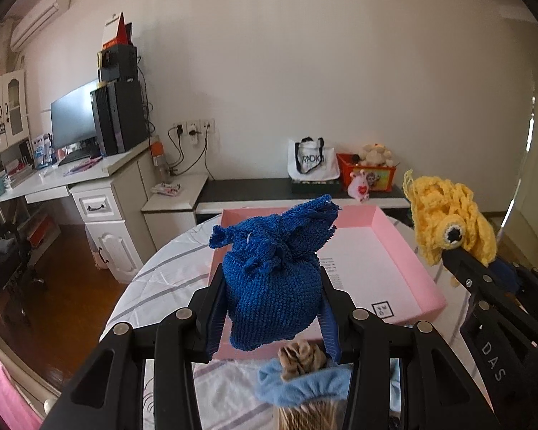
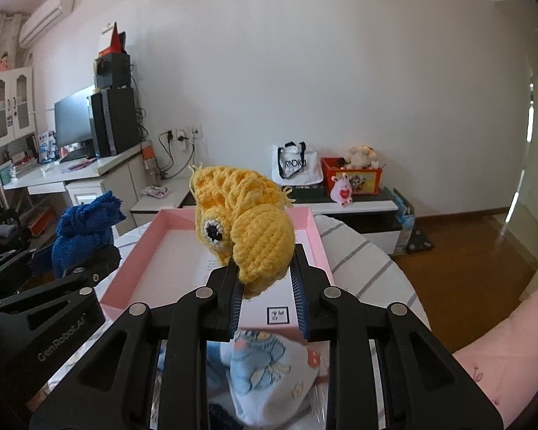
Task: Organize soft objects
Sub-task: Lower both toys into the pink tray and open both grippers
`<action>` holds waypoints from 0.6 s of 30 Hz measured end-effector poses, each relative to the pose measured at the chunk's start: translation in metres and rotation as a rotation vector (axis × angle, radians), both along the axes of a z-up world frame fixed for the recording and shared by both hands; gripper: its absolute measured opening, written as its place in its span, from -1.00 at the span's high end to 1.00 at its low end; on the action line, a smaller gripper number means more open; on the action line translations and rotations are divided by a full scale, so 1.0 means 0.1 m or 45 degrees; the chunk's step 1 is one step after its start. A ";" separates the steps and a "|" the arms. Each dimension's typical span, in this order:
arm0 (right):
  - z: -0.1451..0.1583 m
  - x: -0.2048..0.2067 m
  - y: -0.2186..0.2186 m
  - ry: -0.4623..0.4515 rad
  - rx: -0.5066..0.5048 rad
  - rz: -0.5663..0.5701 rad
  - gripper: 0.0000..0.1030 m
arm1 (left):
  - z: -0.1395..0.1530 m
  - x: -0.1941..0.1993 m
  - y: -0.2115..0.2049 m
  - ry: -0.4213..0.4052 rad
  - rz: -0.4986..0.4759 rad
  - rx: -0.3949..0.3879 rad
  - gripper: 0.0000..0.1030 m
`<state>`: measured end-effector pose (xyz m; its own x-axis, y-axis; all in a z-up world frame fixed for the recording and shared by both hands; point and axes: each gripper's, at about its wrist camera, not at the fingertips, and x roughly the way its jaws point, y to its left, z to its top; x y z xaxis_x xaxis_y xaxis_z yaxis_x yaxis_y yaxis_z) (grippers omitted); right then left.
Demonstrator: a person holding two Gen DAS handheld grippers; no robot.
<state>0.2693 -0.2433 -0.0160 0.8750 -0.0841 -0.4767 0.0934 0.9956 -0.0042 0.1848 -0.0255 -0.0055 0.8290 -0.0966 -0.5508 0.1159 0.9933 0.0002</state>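
Note:
A blue knitted soft toy (image 1: 269, 279) hangs above the near edge of the pink box (image 1: 405, 268), and my left gripper (image 1: 272, 304) is shut on its lower body. To its right, the right gripper (image 1: 452, 254) carries a yellow crochet toy (image 1: 444, 222). In the right wrist view that yellow crochet toy (image 2: 254, 236), with a black-and-white eye, is pinched between the pads of my right gripper (image 2: 265, 276) over the pink box (image 2: 154, 243). The blue toy (image 2: 82, 233) and the left gripper (image 2: 100, 254) show at the left there.
The box sits on a round table with a white striped cloth (image 1: 168, 272). A light blue and a brown scrunchie (image 1: 301, 380) lie under the left gripper, and a white printed sock (image 2: 262, 369) under the right. A pink sleeve (image 2: 502, 340) is at the right. Desk and low cabinet stand behind.

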 end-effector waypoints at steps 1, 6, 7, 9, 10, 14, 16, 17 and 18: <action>-0.02 0.06 0.00 0.011 0.001 -0.001 0.56 | 0.00 0.10 -0.01 0.011 0.005 -0.001 0.19; -0.12 0.32 0.04 0.058 0.001 0.007 0.56 | 0.00 0.61 -0.08 0.070 0.019 0.002 0.19; -0.15 0.37 0.04 0.069 0.002 0.011 0.56 | 0.00 0.70 -0.10 0.082 0.022 0.004 0.19; -0.19 0.45 0.03 0.086 0.006 0.014 0.56 | 0.01 0.91 -0.13 0.102 0.028 0.010 0.19; -0.21 0.49 0.03 0.096 0.005 0.014 0.56 | 0.01 1.00 -0.14 0.109 0.031 0.013 0.19; -0.32 0.65 0.02 0.141 0.010 0.016 0.56 | -0.03 1.36 -0.17 0.155 0.029 0.015 0.19; -0.36 0.72 0.00 0.158 0.012 0.014 0.56 | -0.05 1.57 -0.19 0.182 0.020 0.015 0.19; -0.37 0.75 -0.01 0.165 0.012 0.014 0.56 | -0.07 1.60 -0.17 0.188 0.016 0.013 0.19; -0.39 0.79 -0.02 0.175 0.013 0.014 0.56 | -0.08 1.71 -0.19 0.199 0.009 0.017 0.19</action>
